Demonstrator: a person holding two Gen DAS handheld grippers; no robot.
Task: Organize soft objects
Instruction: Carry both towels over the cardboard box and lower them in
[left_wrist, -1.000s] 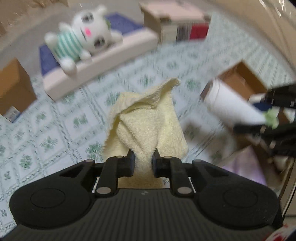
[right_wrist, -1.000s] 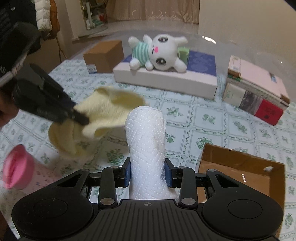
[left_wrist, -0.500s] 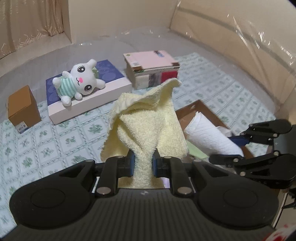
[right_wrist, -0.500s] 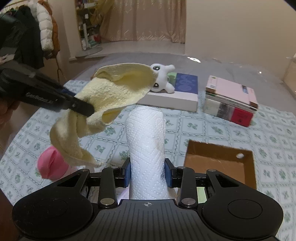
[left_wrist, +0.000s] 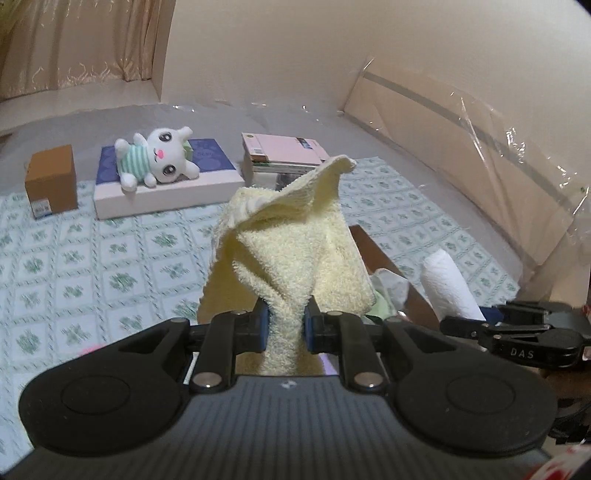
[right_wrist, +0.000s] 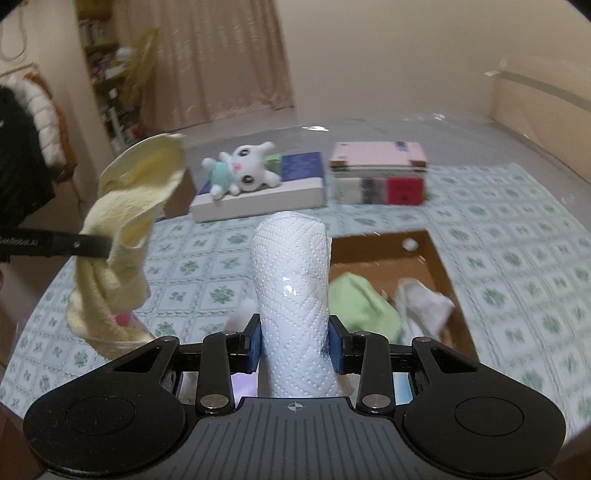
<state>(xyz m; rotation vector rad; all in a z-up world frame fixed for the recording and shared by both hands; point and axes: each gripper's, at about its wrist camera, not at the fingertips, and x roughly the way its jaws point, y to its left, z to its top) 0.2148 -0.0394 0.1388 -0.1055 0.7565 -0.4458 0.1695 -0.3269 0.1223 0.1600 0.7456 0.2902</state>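
My left gripper is shut on a pale yellow towel that bunches up in front of the lens; the same yellow towel hangs at the left of the right wrist view. My right gripper is shut on a white paper towel roll, seen as the white roll at the right of the left wrist view. Below both lies an open cardboard box holding a green cloth and a white cloth. A white plush bunny lies on a flat box at the back.
A stack of books stands right of the flat box, a small brown carton left of it. A green-patterned cloth covers the table. Something pink shows under the hanging towel. Plastic-wrapped panels line the right side.
Both grippers have risen and swung over toward the open box, each keeping its hold. The bunny and books now look farther away, and the box's inside has come into view.
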